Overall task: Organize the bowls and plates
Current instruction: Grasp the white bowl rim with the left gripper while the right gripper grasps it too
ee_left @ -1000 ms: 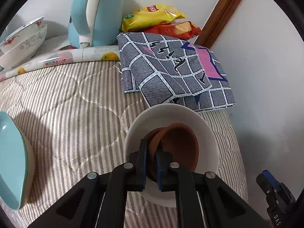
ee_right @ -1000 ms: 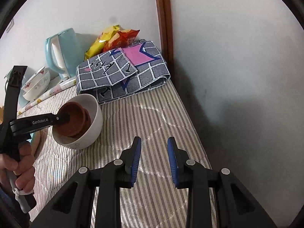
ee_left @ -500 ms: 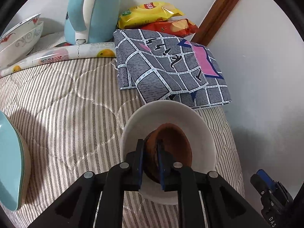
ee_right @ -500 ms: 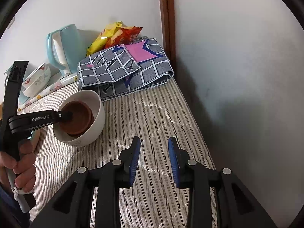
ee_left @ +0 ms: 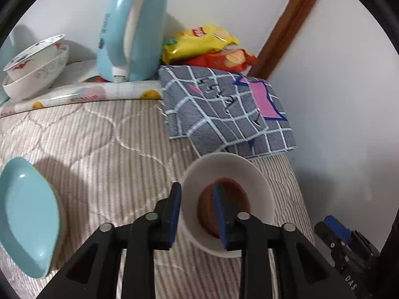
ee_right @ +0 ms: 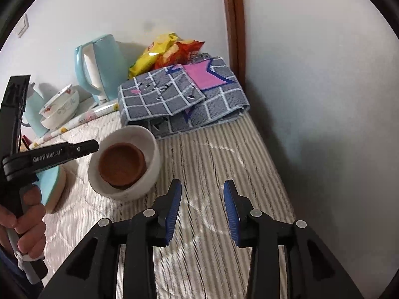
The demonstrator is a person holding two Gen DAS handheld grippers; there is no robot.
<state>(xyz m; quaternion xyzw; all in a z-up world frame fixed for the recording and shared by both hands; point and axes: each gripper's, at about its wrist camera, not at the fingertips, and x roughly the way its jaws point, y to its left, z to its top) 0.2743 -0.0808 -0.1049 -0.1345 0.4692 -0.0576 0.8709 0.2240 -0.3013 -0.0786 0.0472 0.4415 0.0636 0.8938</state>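
At the near edge of the striped bedcover [ee_right: 212, 154], the left claw [ee_left: 197, 214] stands released, one finger outside the white bowl [ee_left: 259, 182] and one inside beside the brown bowl [ee_right: 122, 163] nested in it. Risk: on withdrawal, the inner finger could catch the white rim and tip the pair on the soft quilting. The right claw [ee_right: 202, 209] hangs spread and empty over bare cover. The blue dish [ee_left: 27, 214] is cut off at the frame edge. Further back, two patterned bowls [ee_left: 35, 69] sit stacked beside the kettle [ee_left: 129, 32]; the stack's seating is unclear
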